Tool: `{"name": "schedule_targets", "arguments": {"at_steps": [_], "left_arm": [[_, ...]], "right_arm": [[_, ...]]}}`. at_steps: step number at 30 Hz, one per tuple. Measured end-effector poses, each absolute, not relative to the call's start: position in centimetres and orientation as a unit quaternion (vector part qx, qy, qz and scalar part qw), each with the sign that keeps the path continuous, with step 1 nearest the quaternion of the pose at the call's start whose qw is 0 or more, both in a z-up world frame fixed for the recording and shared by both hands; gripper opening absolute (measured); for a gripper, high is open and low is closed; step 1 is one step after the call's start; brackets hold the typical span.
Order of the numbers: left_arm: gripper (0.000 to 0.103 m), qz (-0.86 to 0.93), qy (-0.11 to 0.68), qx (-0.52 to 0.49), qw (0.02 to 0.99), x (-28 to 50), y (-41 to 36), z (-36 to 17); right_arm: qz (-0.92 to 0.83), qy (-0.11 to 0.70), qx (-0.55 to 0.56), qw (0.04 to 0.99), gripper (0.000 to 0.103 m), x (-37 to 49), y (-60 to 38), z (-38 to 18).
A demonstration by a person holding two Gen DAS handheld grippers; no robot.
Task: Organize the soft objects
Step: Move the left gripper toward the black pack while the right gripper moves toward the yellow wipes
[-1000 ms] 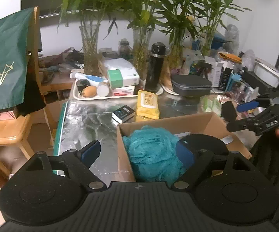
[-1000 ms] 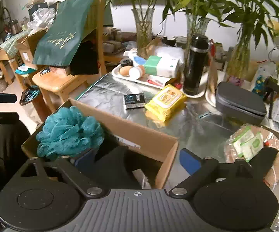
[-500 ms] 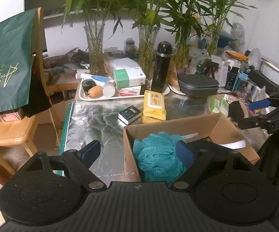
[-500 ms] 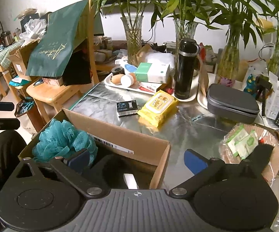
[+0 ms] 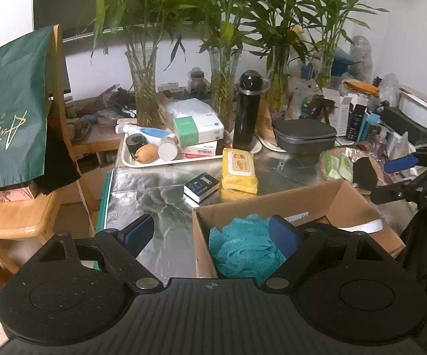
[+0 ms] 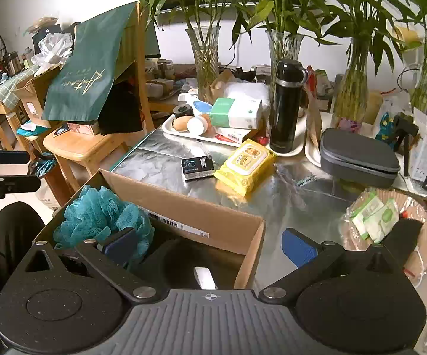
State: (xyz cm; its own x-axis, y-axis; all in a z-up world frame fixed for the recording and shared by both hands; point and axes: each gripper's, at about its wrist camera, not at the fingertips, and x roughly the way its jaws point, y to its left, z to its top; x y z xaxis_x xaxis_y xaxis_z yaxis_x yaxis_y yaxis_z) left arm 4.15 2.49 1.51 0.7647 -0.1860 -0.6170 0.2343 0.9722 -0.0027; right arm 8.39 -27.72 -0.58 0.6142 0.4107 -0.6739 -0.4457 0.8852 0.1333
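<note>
Jaws of left gripper (image 5: 212,232) and right gripper (image 6: 207,244): spread wide, nothing held. Teal mesh bath pouf (image 5: 243,248): lodged in left end of cardboard box (image 5: 302,204) on tabletop (image 5: 160,189); judged light, springy, best pinched by bunched folds.

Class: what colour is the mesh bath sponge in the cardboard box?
Teal. The bath sponge shows best in the right wrist view, inside the cardboard box.

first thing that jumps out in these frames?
The teal bath pouf sits in the left end of the open cardboard box at the table's near edge. Behind it a yellow wipes pack lies flat on the foil-covered tabletop, with tall bamboo vases along the back.
</note>
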Motion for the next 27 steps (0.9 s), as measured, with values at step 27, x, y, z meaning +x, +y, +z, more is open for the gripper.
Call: {"name": "schedule_targets", "arguments": {"at_steps": [27], "left_arm": [[0.086,-0.135,0.332,0.011,0.933,9.1,3.7,-0.2]], "right_arm": [[0.234,0.374,-0.006,0.897,0.103,11.9,-27.4,-2.0]]}}
